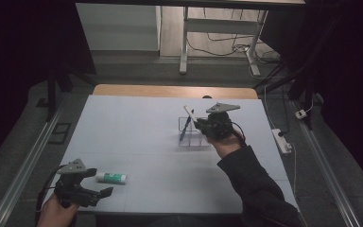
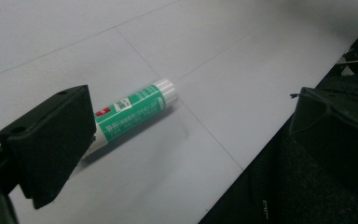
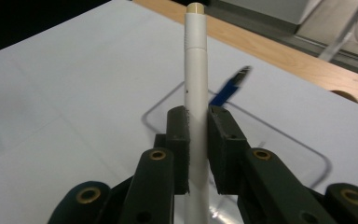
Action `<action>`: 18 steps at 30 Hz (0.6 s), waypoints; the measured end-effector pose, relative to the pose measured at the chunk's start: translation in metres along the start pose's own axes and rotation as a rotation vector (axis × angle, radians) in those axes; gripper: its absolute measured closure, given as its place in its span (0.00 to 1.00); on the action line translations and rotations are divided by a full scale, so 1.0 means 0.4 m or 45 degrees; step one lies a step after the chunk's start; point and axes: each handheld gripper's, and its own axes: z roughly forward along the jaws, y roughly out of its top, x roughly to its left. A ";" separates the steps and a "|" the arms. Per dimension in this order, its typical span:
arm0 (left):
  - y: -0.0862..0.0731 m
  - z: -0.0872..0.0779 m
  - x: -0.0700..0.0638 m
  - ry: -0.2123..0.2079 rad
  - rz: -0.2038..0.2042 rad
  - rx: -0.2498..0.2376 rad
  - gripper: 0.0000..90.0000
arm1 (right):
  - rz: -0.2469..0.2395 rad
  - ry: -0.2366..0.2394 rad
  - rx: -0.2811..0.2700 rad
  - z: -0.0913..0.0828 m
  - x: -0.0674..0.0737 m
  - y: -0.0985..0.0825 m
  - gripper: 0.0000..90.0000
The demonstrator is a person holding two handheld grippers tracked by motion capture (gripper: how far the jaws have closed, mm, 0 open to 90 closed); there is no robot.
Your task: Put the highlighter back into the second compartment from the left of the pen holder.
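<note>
The high camera is sitting above my side of the bench (image 1: 137, 142), looking forward and down, taking in the whole white top and the floor beyond. The camera on my left claw (image 1: 105, 191) is hanging low and close over the near bench edge, facing along its jaws across the surface to the glue stick (image 2: 133, 111), which the high view is also catching (image 1: 110, 178). The camera on my right claw (image 3: 198, 154) is looking along its jaws, very near the white pen (image 3: 196, 93), toward the far bench edge; it is sharing the clear tray (image 3: 307, 149) and blue pen (image 3: 228, 88) with the high view.
</note>
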 end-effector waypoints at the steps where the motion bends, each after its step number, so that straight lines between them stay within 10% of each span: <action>1: 0.000 0.000 0.000 0.000 0.000 0.000 0.01 | 0.013 -0.018 -0.004 0.001 -0.009 0.000 0.88; 18: 0.000 0.001 0.000 -0.003 0.003 0.002 0.01 | 0.158 -0.126 -0.073 0.084 -0.079 0.022 0.88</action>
